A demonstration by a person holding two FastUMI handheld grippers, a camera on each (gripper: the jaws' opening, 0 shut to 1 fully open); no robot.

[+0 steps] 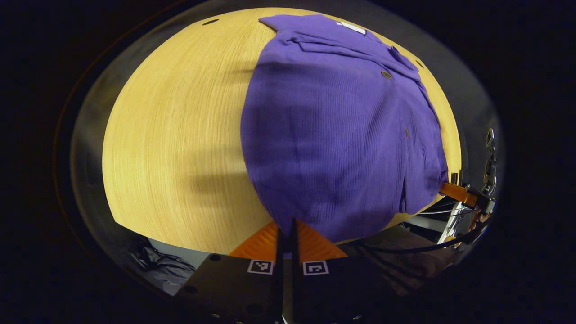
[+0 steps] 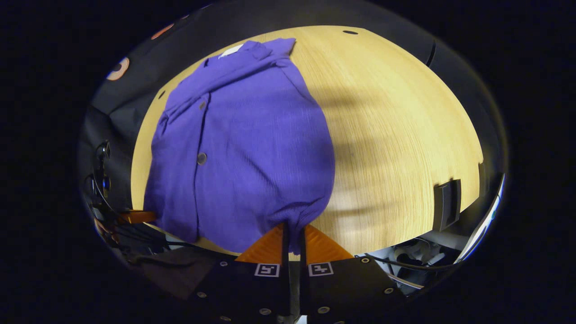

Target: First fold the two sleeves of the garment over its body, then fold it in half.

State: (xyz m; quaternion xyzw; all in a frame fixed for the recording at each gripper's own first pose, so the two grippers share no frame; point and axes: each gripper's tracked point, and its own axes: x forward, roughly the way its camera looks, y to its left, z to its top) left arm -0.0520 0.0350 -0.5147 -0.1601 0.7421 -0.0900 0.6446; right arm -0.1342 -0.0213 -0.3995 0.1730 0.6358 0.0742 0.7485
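both grippers' fingers [image 1: 278, 238] pinched on purple garment [image 1: 337, 135] hem corners

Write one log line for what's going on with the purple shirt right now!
stage: half-fold starting | purple ribbed button-up shirt flat on round wooden table, sleeves folded in | left hand-held gripper: shut on hem | right hand-held gripper: shut on hem

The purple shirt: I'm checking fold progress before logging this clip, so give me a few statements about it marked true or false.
1. The purple shirt lies on a wooden table. True.
2. The left tool is shut on the shirt's hem. True.
3. The right tool hangs open, away from the fabric. False: it pinches the hem too.
4. Both sleeves spread out sideways. False: they are folded in.
5. The shirt has buttons. True.
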